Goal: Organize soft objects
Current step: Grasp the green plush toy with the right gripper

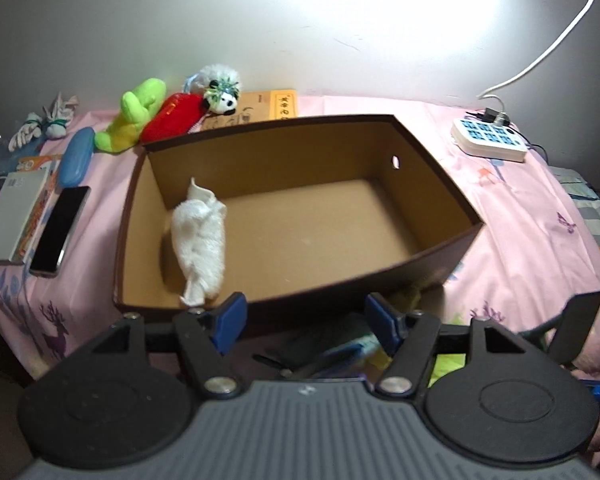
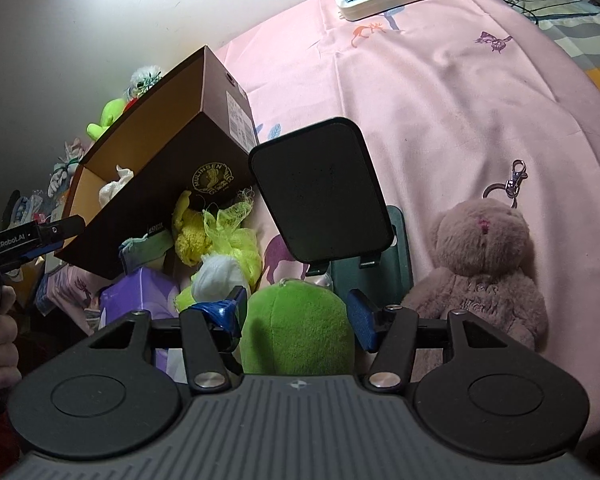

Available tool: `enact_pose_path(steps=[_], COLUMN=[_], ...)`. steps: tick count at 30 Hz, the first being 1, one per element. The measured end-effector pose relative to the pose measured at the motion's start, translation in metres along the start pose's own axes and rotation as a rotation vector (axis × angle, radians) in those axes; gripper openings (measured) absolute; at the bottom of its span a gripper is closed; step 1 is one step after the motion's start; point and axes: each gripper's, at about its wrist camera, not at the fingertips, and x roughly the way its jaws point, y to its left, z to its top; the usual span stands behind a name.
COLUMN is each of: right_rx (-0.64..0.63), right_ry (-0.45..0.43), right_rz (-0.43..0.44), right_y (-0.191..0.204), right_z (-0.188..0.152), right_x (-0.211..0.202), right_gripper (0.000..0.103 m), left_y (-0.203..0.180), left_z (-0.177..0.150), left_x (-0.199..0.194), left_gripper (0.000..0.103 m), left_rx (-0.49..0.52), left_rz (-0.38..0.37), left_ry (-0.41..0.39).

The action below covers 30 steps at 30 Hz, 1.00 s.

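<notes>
A brown cardboard box (image 1: 432, 188) stands open on the pink bedsheet, with a rolled white cloth (image 1: 200, 240) lying in its left part. My left gripper (image 1: 304, 320) is open and empty, just short of the box's near wall. My right gripper (image 2: 298, 316) has its blue pads on either side of a green plush toy (image 2: 300, 332), apparently gripping it. The box (image 2: 172, 168) shows at the left of the right wrist view. A pinkish teddy bear (image 2: 484, 264) with a keyring sits to the right. Yellow mesh and plush items (image 2: 220, 236) lie in front of the box.
A green plush (image 1: 136, 116), a red item (image 1: 172, 116) and a panda toy (image 1: 222, 96) lie behind the box. A phone (image 1: 60, 228), a book (image 1: 16, 216) and a blue case (image 1: 76, 156) lie left. A white power strip (image 1: 488, 140) sits right. A black tablet-like panel (image 2: 320, 192) stands upright.
</notes>
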Motion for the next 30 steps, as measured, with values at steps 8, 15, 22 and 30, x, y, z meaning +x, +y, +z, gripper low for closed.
enact_pose_path(steps=[8, 15, 22, 30], right_rx=[-0.02, -0.056, 0.002, 0.04], right_ry=[0.08, 0.082, 0.106, 0.115], right_rz=[0.041, 0.091, 0.165, 0.224], right_y=[-0.012, -0.011, -0.02, -0.034], right_z=[-0.015, -0.025, -0.024, -0.026], right_x=[0.003, 0.013, 0.026, 0.015], right_gripper=[0.041, 0.044, 0.048, 0.039], left_y=[-0.037, -0.053, -0.054, -0.058], left_z=[-0.038, -0.066, -0.091, -0.1], left_x=[-0.016, -0.03, -0.044, -0.048], left_gripper=[0.07, 0.07, 0.07, 0.071], left_rx=[-0.019, -0.033, -0.062, -0.079], left_rz=[-0.079, -0.067, -0.042, -0.032], left_ry=[0.039, 0.055, 0.071, 0.081])
